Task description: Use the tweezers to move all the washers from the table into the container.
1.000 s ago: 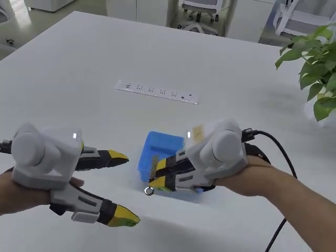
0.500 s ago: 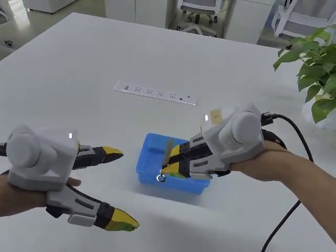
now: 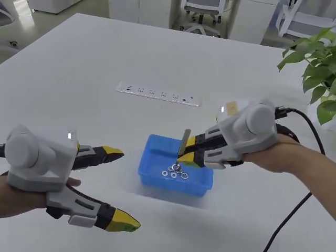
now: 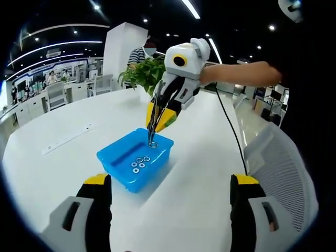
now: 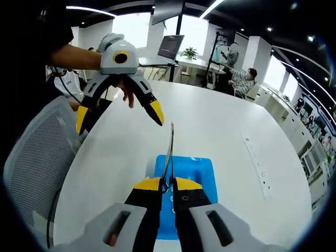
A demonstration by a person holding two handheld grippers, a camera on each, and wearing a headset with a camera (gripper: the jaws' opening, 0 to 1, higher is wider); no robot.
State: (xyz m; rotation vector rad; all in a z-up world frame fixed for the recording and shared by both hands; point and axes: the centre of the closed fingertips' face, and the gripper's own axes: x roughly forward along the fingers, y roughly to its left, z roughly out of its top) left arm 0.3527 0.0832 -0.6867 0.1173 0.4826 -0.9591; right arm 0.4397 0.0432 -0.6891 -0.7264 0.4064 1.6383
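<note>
Right gripper (image 3: 191, 152) clenched on tweezers (image 3: 184, 143), tips inside the container (image 3: 152, 157) rim above washers (image 3: 176, 172); left gripper (image 3: 126, 189) released, near-left, apart.

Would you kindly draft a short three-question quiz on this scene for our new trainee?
1. True or false: the left tool stands open and holds nothing.
2. Pick one: the washers lie A) between the left tool's jaws, B) in the blue container, C) on a plate.
3. Fill the gap: the tweezers are clamped in the ____ tool.

Key: 1 true; 2 B; 3 right, meaning the right tool.
</note>
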